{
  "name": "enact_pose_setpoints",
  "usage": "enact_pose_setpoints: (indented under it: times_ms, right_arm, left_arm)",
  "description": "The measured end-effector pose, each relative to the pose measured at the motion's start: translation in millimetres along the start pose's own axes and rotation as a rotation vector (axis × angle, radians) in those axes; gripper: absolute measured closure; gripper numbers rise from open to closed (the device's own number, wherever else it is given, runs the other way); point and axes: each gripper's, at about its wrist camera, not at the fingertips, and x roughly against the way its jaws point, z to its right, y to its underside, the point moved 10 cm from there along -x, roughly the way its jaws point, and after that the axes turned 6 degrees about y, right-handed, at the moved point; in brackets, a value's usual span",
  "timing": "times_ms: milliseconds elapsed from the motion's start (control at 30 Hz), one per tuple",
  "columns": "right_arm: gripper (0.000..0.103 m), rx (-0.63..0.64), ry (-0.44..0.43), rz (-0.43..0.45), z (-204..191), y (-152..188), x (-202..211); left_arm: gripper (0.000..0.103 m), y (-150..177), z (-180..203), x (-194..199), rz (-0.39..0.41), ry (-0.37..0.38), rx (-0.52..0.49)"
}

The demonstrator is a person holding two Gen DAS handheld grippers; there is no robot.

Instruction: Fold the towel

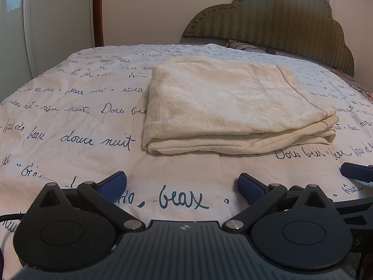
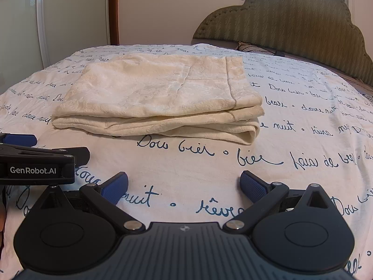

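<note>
Folded cream towel on my script-printed bedspread.
My left gripper and right gripper gape wide, empty, short of it.

the left tool reads "genrobot.ai" — the bedspread bears script: "douce nuit", "beax".

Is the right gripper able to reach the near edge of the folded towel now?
Probably yes: the right gripper is open, and only bare bedspread lies between it and the towel. The left gripper sits aside.
</note>
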Motion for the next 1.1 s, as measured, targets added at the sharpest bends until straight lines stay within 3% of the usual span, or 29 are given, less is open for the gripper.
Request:
enact_pose_setpoints:
  times_ms: [300,500,633,1100]
  right_arm:
    - [0.0,0.001,0.002,-0.006,-1.1,-0.5,-0.8]
    - [0.0,0.02,0.021,-0.076,-5.1,-5.5,-4.7]
    - [0.0,0.038,0.041,0.004,-8.5,-3.8,-4.2]
    - [0.0,0.001,0.018,-0.004,-4.5,-2.8,-4.2]
  left_arm:
    - [0.0,0.1,0.1,-1.1,-0.005,0.003,0.001]
    - [0.0,-0.1,-2.3,-1.1,0.001,0.018,0.03]
    - [0.0,0.3,0.3,-1.8,-0.006,0.004,0.004]
    - [0.0,0.0,-1.5,-0.7,-0.001,0.018,0.019]
